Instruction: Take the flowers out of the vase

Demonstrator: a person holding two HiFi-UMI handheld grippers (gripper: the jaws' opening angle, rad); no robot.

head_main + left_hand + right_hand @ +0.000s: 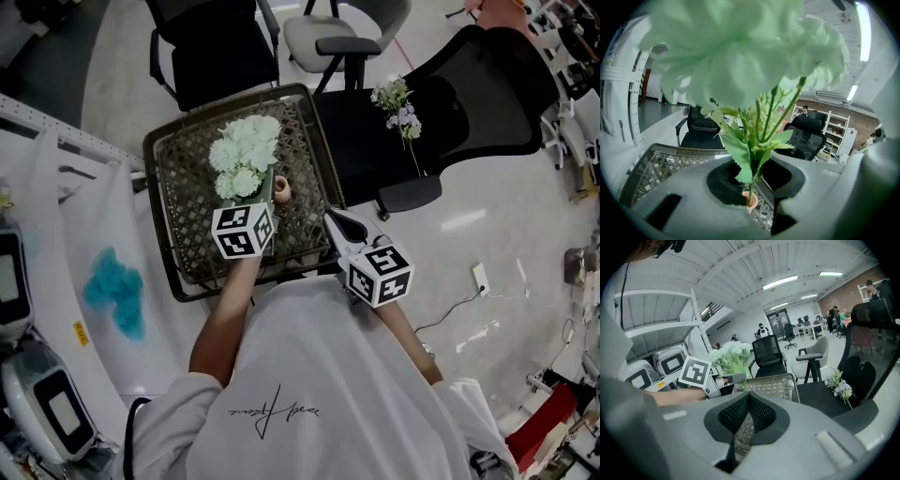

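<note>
A bunch of pale green-white flowers (242,155) (740,56) (731,357) stands over the wicker tray (187,178). My left gripper (265,199) (752,180) is shut on its green stems just under the leaves. Directly below the stems sits the small pink vase (281,191) (750,200); I cannot tell whether the stem ends are still inside it. My right gripper (337,220) (749,397) hovers at the tray's right edge, shut and holding nothing. A sprig of purple and white flowers (401,111) (839,387) lies on the black chair seat (469,103).
The tray has a raised dark rim (319,150). Two more office chairs (211,47) (323,37) stand behind it. At the left, a white table (56,244) carries a teal tuft (114,291), with white machines (47,403) nearer me. A cable and plug (480,277) lie on the floor.
</note>
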